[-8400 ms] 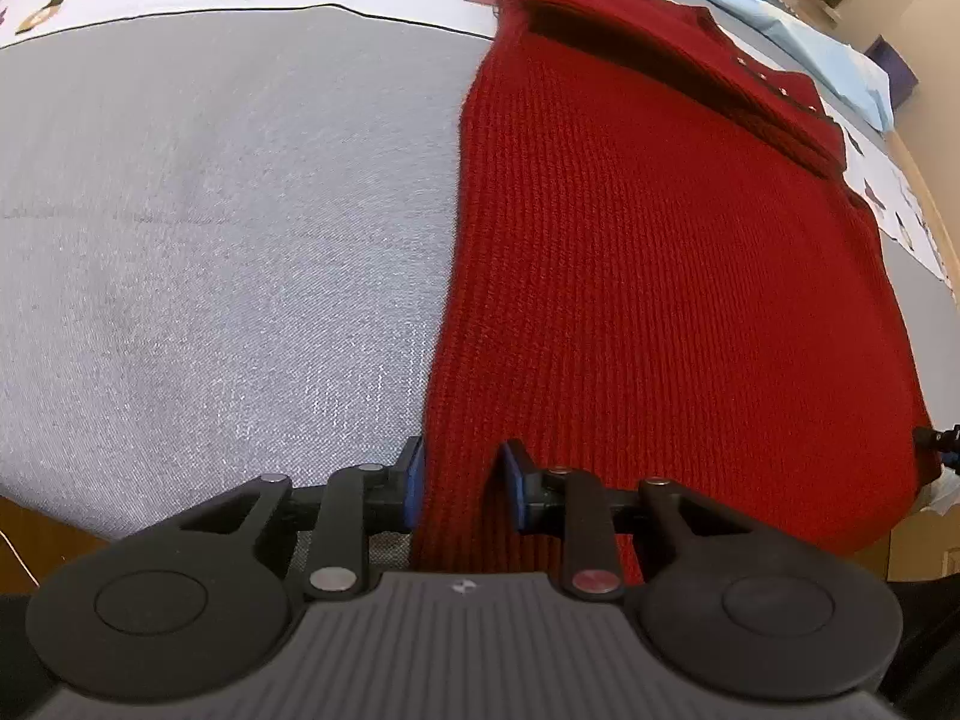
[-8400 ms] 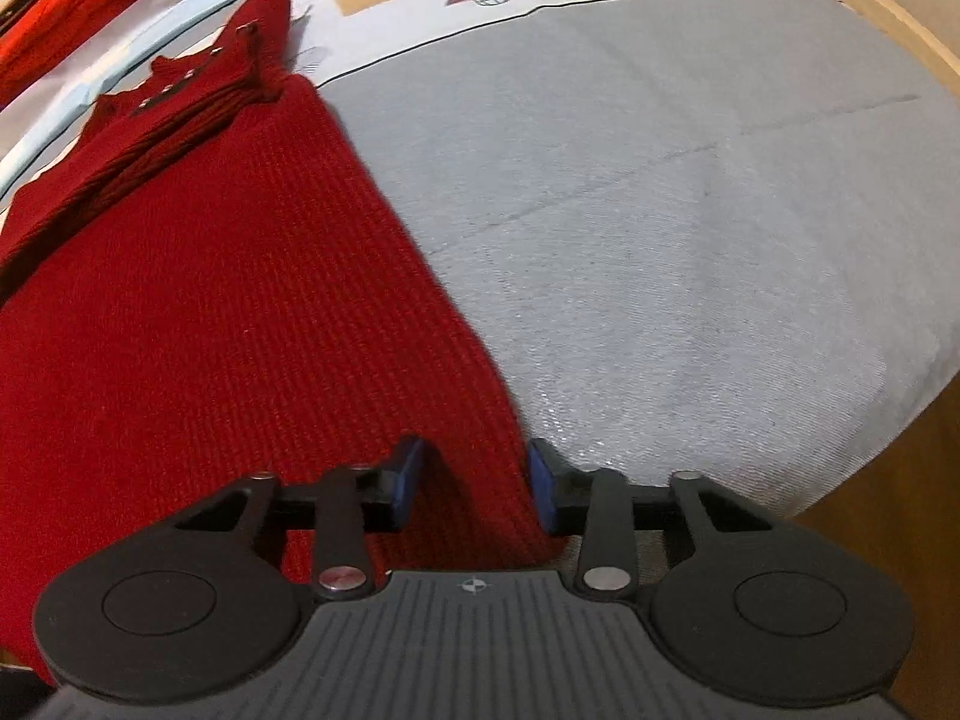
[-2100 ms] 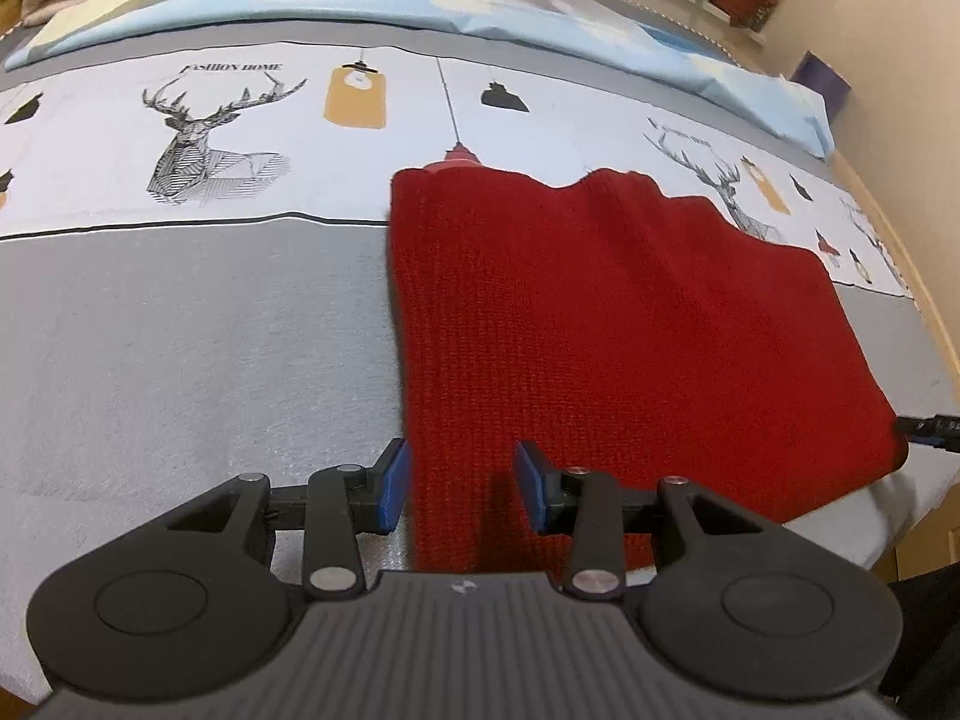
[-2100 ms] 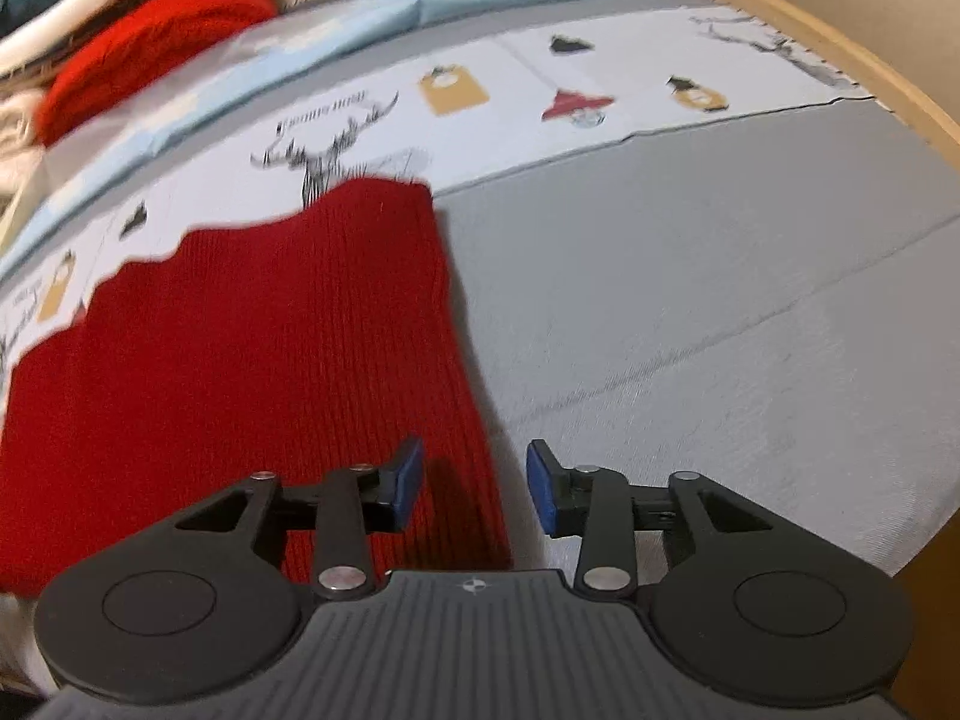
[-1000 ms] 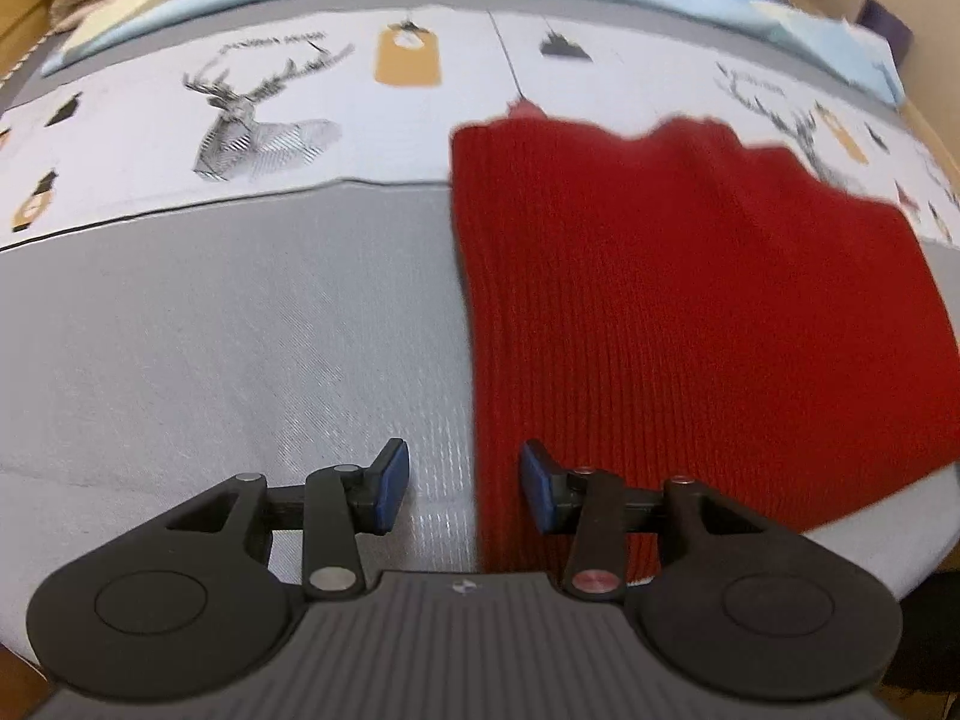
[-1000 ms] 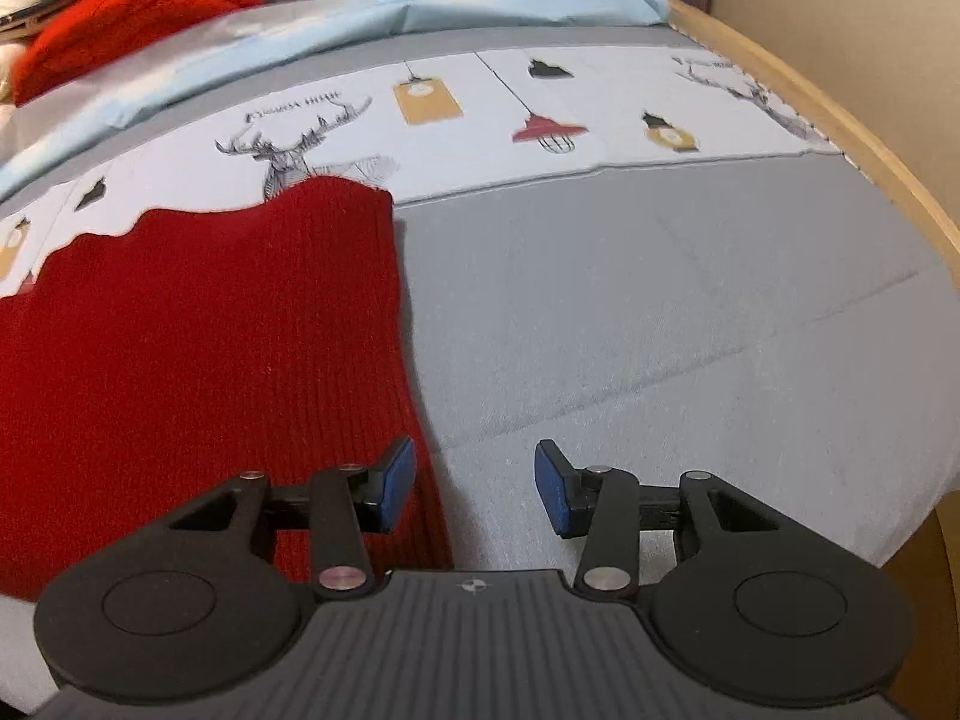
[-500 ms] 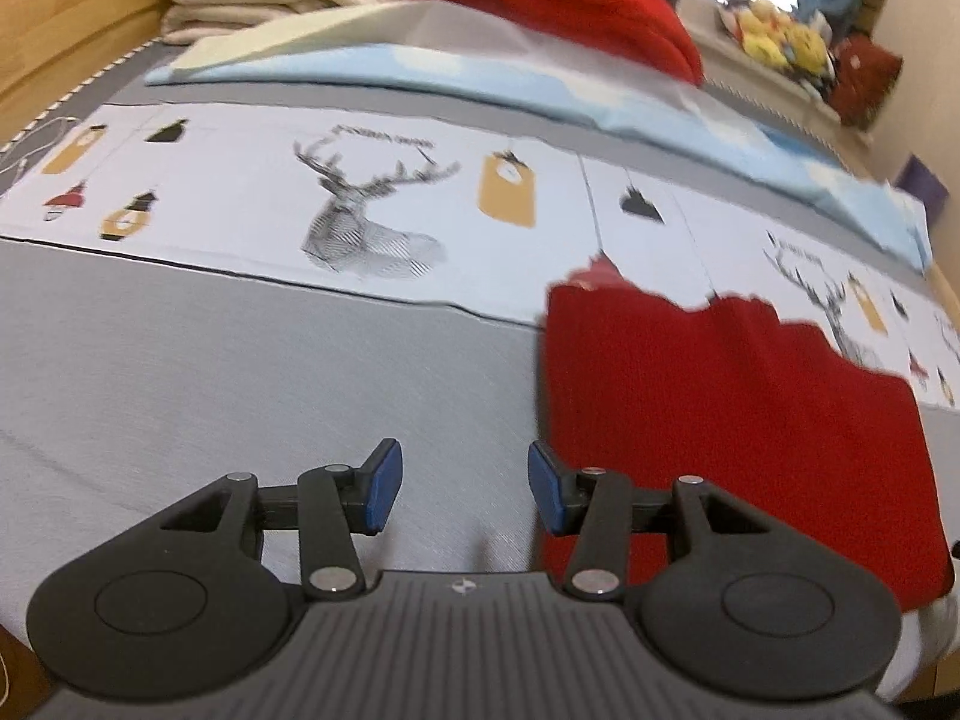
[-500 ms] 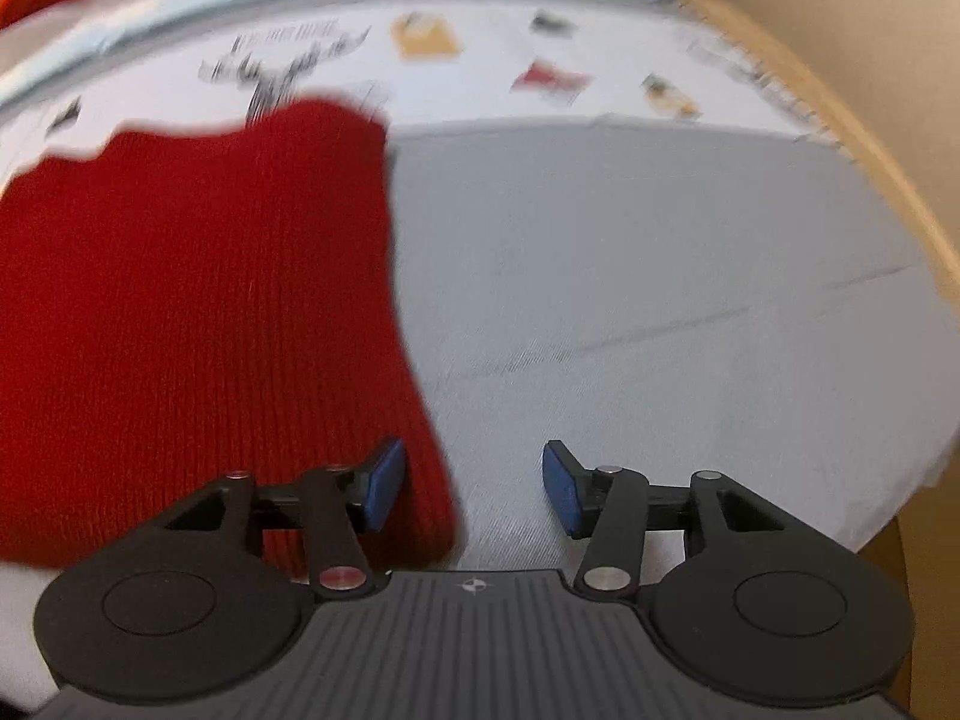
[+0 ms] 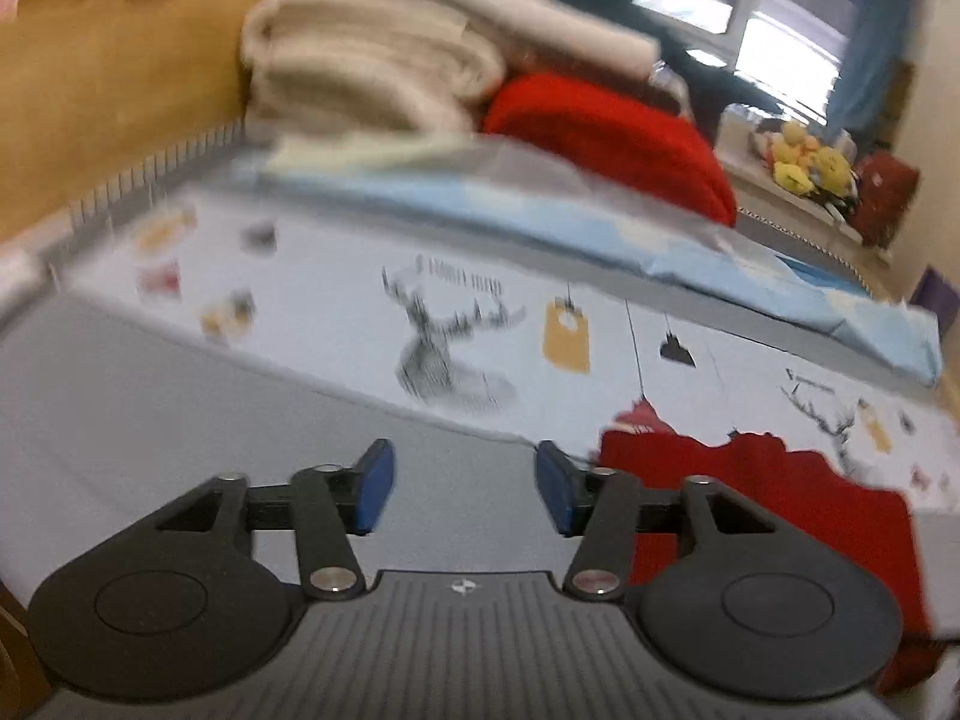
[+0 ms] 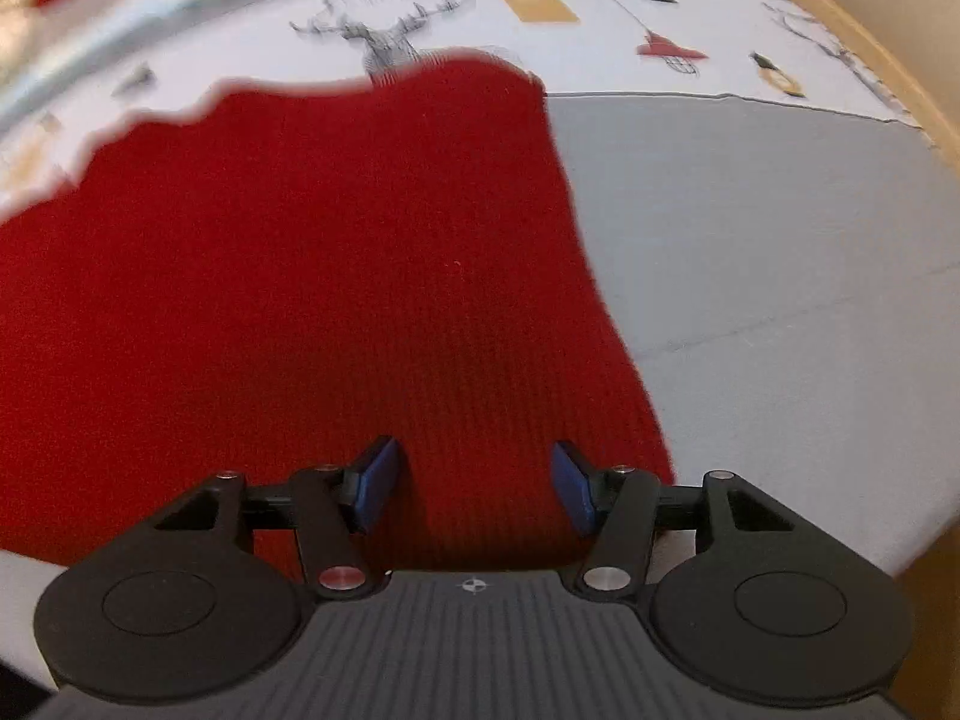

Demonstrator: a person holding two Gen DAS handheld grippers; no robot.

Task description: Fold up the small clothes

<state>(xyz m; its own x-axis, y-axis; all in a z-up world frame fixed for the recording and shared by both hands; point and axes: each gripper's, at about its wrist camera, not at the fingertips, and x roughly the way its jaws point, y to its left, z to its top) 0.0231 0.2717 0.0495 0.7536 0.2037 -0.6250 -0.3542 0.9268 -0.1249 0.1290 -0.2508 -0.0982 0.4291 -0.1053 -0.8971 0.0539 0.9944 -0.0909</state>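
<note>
Where it lies flat on the grey bedspread (image 10: 780, 228), the red knit garment (image 10: 300, 252) reads as item one: a folded, ribbed sweater-weight piece, soft and limp, likely light, unbreakable, with enough nap that pads should not slip on it. Position relative to the right gripper (image 10: 474, 483): directly ahead of and beneath the fingers, its right-hand edge running just outside the right finger and its near hem passing under the tool body. Position relative to the left gripper (image 9: 462, 489): ahead and off to the right, behind the right finger, nothing of it between the fingers. Best hold, as a judgement: pinch through all layers at a corner or along a side edge, one tool at each end of the same edge, since a single central pinch would let the cloth sag and undo the fold. Right gripper pose: tilted steeply down over the garment, jaws parted and having just been widening, blue pads (image 10: 378, 477) clear of the knit, so nothing is held. Left gripper pose: angled more shallowly, looking across the deer-print band (image 9: 444, 354) toward stacked bedding (image 9: 372, 72) and a red bundle (image 9: 612, 138); jaws likewise parted and just widened, only grey bedspread showing between them.
</note>
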